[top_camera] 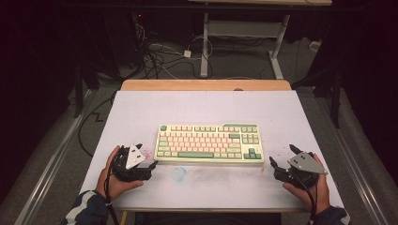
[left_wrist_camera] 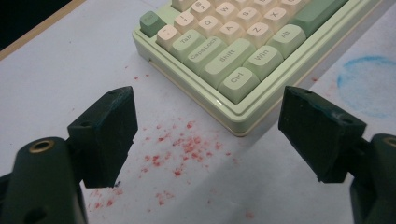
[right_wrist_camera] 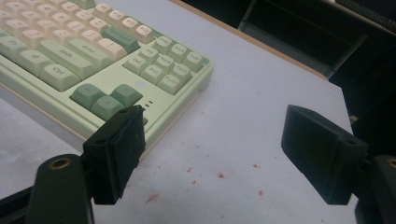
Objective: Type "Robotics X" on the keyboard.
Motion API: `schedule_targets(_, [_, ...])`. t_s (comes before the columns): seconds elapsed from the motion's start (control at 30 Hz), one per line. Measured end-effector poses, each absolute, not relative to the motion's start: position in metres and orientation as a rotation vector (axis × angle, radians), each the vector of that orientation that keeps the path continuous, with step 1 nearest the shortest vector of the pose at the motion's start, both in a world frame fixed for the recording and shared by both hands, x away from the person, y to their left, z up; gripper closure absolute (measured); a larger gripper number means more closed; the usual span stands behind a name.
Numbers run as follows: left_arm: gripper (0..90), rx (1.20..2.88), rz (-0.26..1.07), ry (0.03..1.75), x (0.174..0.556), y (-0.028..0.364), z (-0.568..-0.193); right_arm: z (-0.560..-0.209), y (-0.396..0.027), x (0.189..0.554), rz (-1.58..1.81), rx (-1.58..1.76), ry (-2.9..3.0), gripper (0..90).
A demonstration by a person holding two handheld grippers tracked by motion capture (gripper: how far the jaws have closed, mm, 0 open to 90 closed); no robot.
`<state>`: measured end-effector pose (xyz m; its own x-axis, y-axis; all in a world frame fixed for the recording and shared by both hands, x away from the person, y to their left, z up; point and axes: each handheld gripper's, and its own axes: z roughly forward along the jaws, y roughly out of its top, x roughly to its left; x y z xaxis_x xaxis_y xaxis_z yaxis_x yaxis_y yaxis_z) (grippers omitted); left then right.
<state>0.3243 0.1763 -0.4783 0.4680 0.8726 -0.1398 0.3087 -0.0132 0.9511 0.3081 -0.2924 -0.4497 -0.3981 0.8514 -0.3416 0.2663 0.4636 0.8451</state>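
Pale green keyboard [top_camera: 209,143] on a white table [top_camera: 141,112].
Its keys were cream, pink and darker green; red specks [left_wrist_camera: 184,147] and a blue smudge [left_wrist_camera: 369,84] marked the table.

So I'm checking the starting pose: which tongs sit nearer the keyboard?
Left. The left tongs almost reach the keyboard at its front-left corner, open, not touching. The right tongs sit open just off its front-right corner, slightly farther away.
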Motion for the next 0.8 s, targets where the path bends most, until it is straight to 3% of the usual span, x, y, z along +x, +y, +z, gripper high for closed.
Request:
schedule_targets(0.33, [18.4, 1.587, 0.621, 1.038, 0.324, 0.172, -0.478, -0.449, -0.298, 0.299, 0.869, 0.943, 1.887, 22.2])
schedule_targets(0.47, [18.4, 1.578, 0.619, 1.046, 0.324, 0.174, -0.477, -0.448, -0.3, 0.3, 0.863, 0.973, 1.897, 26.2])
schedule_targets(0.53, [18.4, 1.576, 0.629, 1.05, 0.325, 0.173, -0.476, -0.445, -0.303, 0.297, 0.967, 0.929, 1.989, 33.6])
schedule_targets(0.6, [18.4, 1.577, 0.626, 1.048, 0.325, 0.172, -0.477, -0.444, -0.302, 0.297, 0.991, 0.918, 2.015, 35.5])
schedule_targets(0.73, [18.4, 1.588, 0.627, 1.052, 0.327, 0.171, -0.479, -0.444, -0.299, 0.302, 1.001, 0.94, 2.043, 53.0])
schedule_targets(0.77, [18.4, 1.59, 0.627, 1.053, 0.327, 0.171, -0.479, -0.443, -0.297, 0.305, 1.01, 0.947, 2.072, 62.4])
schedule_targets(0.8, [18.4, 1.59, 0.626, 1.054, 0.328, 0.171, -0.479, -0.443, -0.297, 0.305, 1.01, 0.947, 2.072, 62.4])
